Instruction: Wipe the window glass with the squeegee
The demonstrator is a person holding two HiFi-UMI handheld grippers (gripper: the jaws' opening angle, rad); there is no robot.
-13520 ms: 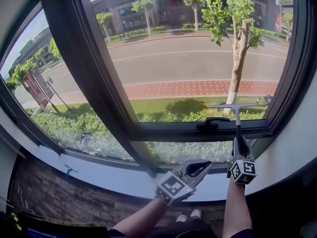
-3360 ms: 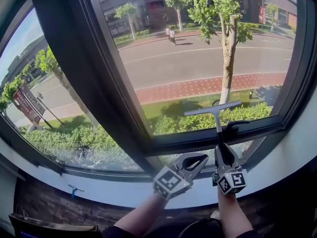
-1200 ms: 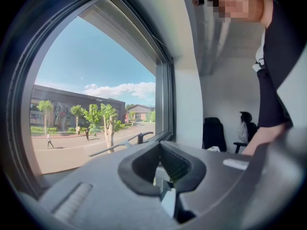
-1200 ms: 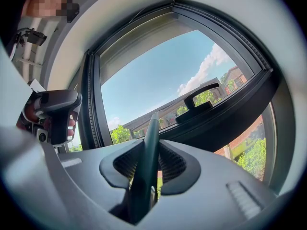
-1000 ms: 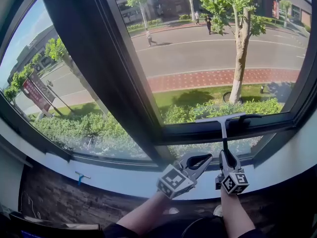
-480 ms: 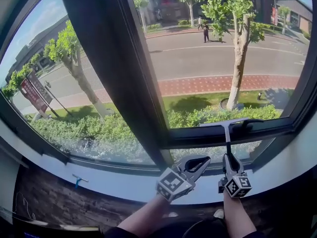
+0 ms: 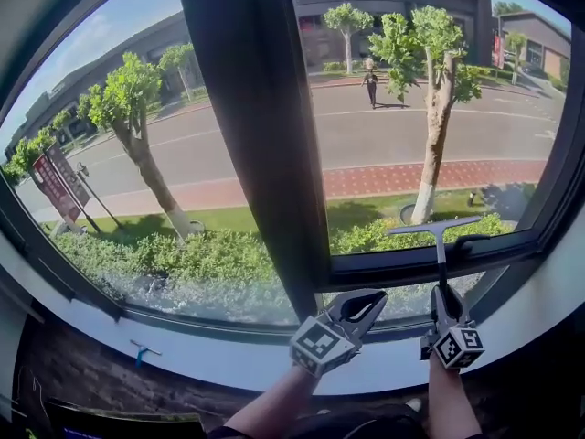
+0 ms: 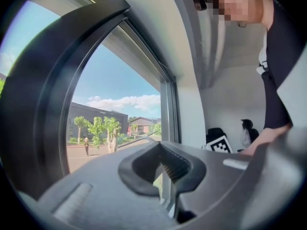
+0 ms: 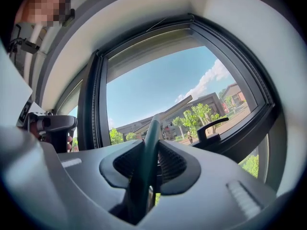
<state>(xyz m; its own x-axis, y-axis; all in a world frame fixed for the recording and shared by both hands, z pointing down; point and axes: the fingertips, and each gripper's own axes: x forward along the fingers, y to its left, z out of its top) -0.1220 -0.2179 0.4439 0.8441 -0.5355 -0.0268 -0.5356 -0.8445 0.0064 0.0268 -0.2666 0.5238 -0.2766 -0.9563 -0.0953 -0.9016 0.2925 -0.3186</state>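
Head view: we hold the squeegee (image 7: pixel 441 250) upright in our right gripper (image 7: pixel 444 302), whose jaws are clamped on the lower end of its shaft. The blade sits low on the window glass (image 7: pixel 411 126), just above the window handle (image 7: pixel 473 240) and reaching out to its left. We cannot tell whether the rubber touches the pane. Our left gripper (image 7: pixel 364 302) hangs well left of the handle and lower, with its jaws together on nothing.

Left gripper view: the left gripper (image 8: pixel 167 169) has its tips meeting, and only daylight shows through the hollow behind them.

Right gripper view: the right gripper (image 9: pixel 152 150) pinches the squeegee's (image 9: pixel 149 138) dark green shaft between its ridged pads. The blade slants across the glass above and left of the handle (image 9: pixel 211 128).

We judge a wiping pass to be at its low end, by the bottom frame. The next move calls for lifting the blade clear of the handle. It then needs carrying high above the handle and setting flat on an unwiped strip.
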